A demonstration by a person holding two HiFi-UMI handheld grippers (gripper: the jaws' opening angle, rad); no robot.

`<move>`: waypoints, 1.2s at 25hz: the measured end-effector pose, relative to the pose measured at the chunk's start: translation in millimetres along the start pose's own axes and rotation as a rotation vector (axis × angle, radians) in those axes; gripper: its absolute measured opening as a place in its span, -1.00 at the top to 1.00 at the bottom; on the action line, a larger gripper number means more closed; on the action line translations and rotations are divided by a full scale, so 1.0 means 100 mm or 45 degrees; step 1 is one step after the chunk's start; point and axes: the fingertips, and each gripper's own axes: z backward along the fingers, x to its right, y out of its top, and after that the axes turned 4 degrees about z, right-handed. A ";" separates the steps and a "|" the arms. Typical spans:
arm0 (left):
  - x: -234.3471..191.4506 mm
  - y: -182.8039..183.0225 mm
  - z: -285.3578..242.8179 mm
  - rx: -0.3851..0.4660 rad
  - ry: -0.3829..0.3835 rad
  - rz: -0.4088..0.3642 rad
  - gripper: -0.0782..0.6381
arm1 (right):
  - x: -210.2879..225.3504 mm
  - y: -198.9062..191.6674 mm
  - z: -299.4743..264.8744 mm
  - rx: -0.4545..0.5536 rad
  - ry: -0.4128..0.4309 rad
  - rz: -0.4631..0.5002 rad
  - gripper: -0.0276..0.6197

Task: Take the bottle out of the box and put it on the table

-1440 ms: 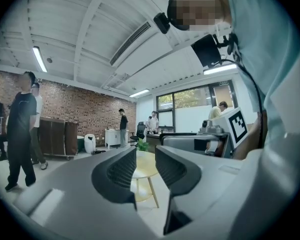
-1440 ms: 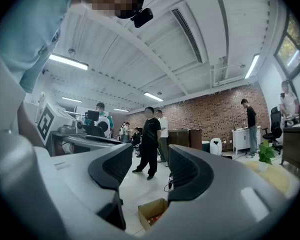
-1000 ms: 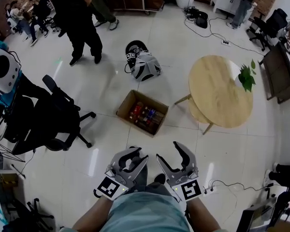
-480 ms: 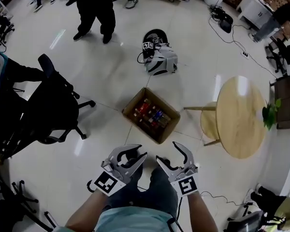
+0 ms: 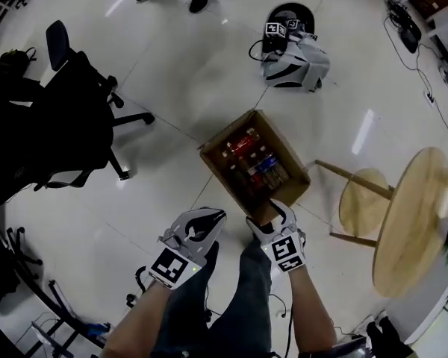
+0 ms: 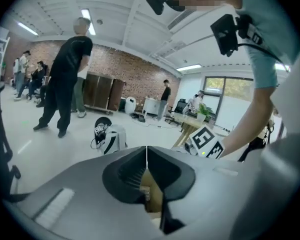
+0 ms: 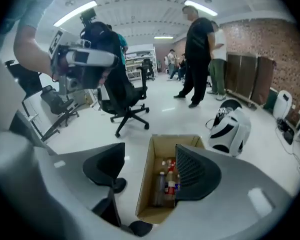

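**Q:** Grey left gripper point(image 5: 215, 216): jaw condition?
**A:** Jaws closing, tips all but met, nothing between them. It sits just beside the right gripper point(image 5: 267, 216), short of the box.
**Q:** Right gripper?
**A:** Jaws spread wide, nothing held. Its tips stand at the near corner of the cardboard box point(image 5: 225, 133), which rests on the floor directly ahead of it.
**Q:** Bottle location?
**A:** The bottles point(image 5: 255, 162) lie inside the box, just beyond the right gripper's tips, untouched. The round wooden table point(image 5: 414, 222) is off to that gripper's right, well apart. A grey-and-white bag point(image 5: 295, 62) lies beyond the box.
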 end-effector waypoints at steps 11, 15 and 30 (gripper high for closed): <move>-0.91 -2.08 -1.38 -0.155 0.133 0.223 0.75 | 0.26 -1.98 -2.15 -0.490 0.263 0.000 0.05; -1.11 -2.57 -1.67 -0.182 0.137 0.286 0.74 | 0.24 -2.58 -2.70 -0.661 0.318 -0.015 0.05; -1.50 -3.05 -1.90 -0.188 0.260 0.439 0.75 | 0.40 -3.71 -3.76 -0.879 -0.026 -0.065 0.11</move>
